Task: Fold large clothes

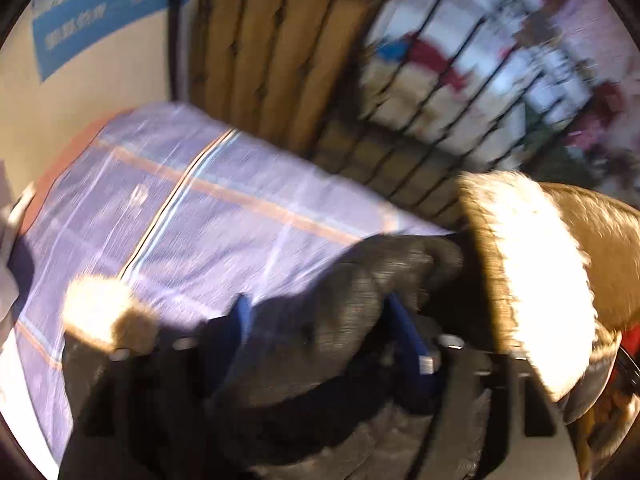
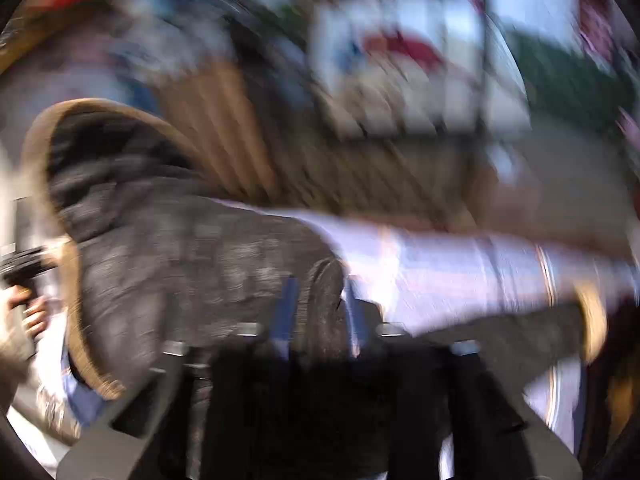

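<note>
Left tool (image 1: 320, 320) is gripping dark coat (image 1: 360, 280) fabric between its blue fingers; right tool (image 2: 320, 308) likewise (blurry), coat lying ahead on plaid bedsheet (image 1: 180, 200).

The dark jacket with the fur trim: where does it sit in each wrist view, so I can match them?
Left wrist: dark jacket lower centre, between the left gripper's blue fingers; bright fur trim at right.
Right wrist: it fills left and centre, tan-edged, with the right gripper at a fold.
Shared landmark: the lilac plaid sheet under it.
</note>
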A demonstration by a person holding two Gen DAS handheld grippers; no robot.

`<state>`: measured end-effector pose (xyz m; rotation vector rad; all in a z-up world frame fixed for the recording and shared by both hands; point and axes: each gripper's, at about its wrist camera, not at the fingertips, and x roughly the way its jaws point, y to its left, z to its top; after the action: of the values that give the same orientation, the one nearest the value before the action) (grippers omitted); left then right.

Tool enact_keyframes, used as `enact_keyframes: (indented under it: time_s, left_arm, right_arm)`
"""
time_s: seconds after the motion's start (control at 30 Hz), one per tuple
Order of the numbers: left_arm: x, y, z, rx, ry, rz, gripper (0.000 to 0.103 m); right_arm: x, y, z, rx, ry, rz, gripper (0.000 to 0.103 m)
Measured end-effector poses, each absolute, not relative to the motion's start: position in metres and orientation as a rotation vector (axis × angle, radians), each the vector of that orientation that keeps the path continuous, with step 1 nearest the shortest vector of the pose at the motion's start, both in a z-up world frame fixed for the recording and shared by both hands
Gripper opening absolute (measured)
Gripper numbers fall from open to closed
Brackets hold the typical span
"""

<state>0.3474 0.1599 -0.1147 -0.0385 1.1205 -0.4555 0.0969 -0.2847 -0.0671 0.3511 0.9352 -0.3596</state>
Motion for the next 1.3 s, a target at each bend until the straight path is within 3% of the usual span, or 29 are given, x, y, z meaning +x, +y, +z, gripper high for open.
enact_keyframes:
  time_s: [0.03,0.13,0.23,0.4,0.53,0.73,0.8,0.87,1.03,1.3]
  left_arm:
    - [0.353,0.152,-0.130,-0.017,1.155,-0.460,0.074]
    - [0.368,0.135,-0.151,0.130,1.195,-0.280,0.074]
    - [0.365,0.152,-0.138,0.016,1.189,-0.242,0.078]
    - [0.343,0.142,-0.107,-0.009,1.127,-0.353,0.083]
    - [0.312,0.100,-0.119,0.102,1.151,-0.463,0.086]
    - [0.253,0.052,-0.148,0.226,1.215,-0.559,0.086]
    - [0.237,0.048,-0.154,0.255,1.231,-0.582,0.086]
    - [0.229,0.049,-0.159,0.324,1.217,-0.564,0.086]
    - [0.230,0.073,-0.174,0.404,1.231,-0.467,0.086]
    - [0.239,0.096,-0.175,0.339,1.248,-0.374,0.086]
  right_arm:
    - [0.104,-0.297,-0.091,0.378,1.012,-0.457,0.083]
    - [0.103,-0.330,-0.132,0.576,1.146,-0.618,0.083]
    - [0.084,-0.338,-0.126,0.801,1.046,-0.596,0.083]
    - [0.098,-0.304,-0.107,0.658,1.023,-0.403,0.083]
    - [0.126,-0.240,-0.103,0.326,1.088,-0.211,0.083]
    - [0.151,-0.228,-0.186,0.000,1.270,-0.208,0.084]
    - [0.157,-0.276,-0.215,0.135,1.331,-0.279,0.093]
    - [0.168,-0.309,-0.232,0.308,1.364,-0.250,0.093]
    - [0.189,-0.284,-0.208,0.193,1.362,-0.317,0.094]
    - [0.191,-0.258,-0.109,0.314,1.102,-0.273,0.094]
